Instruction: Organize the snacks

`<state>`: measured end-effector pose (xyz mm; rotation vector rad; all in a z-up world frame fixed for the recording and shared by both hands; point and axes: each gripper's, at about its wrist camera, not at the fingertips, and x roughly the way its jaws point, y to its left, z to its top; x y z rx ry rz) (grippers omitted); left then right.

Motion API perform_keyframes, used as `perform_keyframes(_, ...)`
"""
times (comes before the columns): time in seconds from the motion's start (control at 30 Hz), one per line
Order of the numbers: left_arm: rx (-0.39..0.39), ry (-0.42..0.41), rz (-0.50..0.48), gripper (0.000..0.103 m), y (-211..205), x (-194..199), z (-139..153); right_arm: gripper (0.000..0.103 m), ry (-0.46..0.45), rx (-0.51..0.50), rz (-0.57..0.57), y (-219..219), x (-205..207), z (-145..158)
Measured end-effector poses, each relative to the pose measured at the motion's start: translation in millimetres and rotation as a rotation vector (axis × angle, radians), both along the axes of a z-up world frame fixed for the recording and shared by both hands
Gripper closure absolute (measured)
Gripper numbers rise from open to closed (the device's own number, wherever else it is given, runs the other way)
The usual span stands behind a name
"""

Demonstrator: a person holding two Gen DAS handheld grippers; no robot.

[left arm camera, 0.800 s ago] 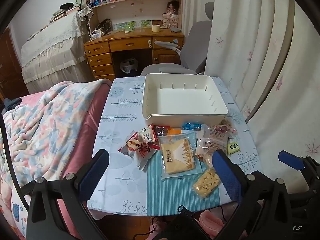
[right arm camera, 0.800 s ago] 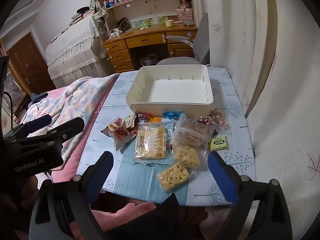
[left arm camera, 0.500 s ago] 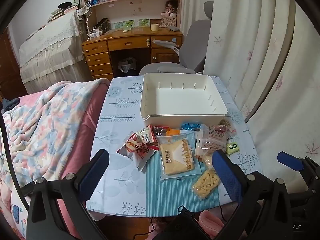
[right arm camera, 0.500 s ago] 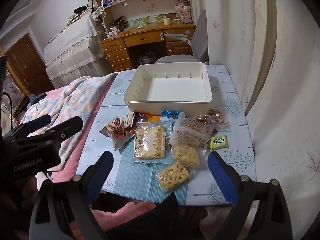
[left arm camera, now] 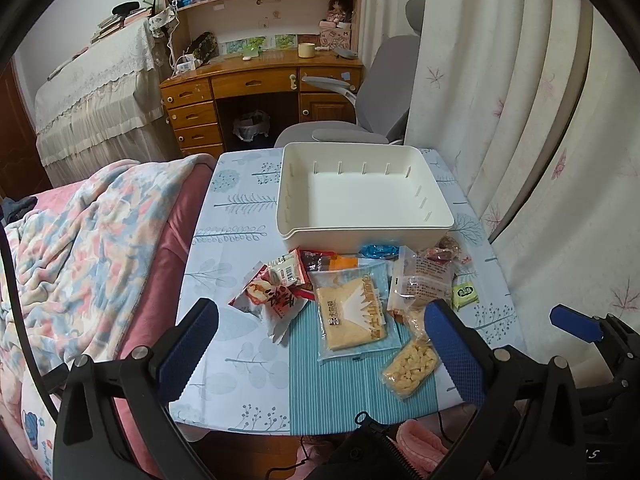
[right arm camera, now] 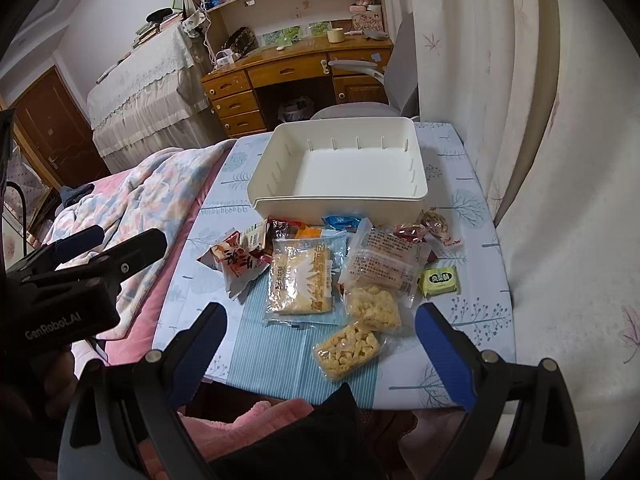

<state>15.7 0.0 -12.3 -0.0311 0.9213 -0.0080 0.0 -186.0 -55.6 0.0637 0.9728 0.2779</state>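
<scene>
Broadly, bed [left arm camera: 80,248] w/ a floral blanket sits along the table's left side. Table [left arm camera: 240,216] has a pale leaf-print cloth & a teal striped mat at its near edge. White bin [left arm camera: 364,196] stands on the far half of the table, nothing inside it, its near wall just behind the snacks.

Snacks lie in a loose cluster between bin & near edge, none in the bin. Bread pack [left arm camera: 352,312] is flat in the middle, on the mat. Clear pack [left arm camera: 420,284] w/ red print lies just right of it, partly overlapping. Red pack [left arm camera: 268,296] is at the left of the cluster, w/ a small white wrapper against its far side. Two bags of yellow puffs: one [right arm camera: 372,308] just beside the clear pack's near end, the other [right arm camera: 348,350] nearest the table edge; they touch. Green sachet [left arm camera: 465,293] sits at the right, apart from the rest. Blue wrapper [left arm camera: 378,251] & a few small candies lie right against the bin's front wall.

Left gripper [left arm camera: 320,344] hangs over the near edge, jaws spread wide, nothing between them. Right gripper [right arm camera: 320,344] likewise spread wide & holding nothing, above the nearest puffs.
</scene>
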Motion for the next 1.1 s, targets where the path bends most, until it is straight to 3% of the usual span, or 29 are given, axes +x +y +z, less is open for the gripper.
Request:
perform_keyframes(0.57, 0.005, -0.005, -0.006, 0.001, -10, -7, 5, 0.007, 0.010, 0.011, 0.022, -2, -2, -2)
perform_keyframes(1.1, 0.012, 0.018, 0.055, 0.001, -34, -25, 0, 0.007, 0.053, 0.044, 0.097, -37, 4, -11)
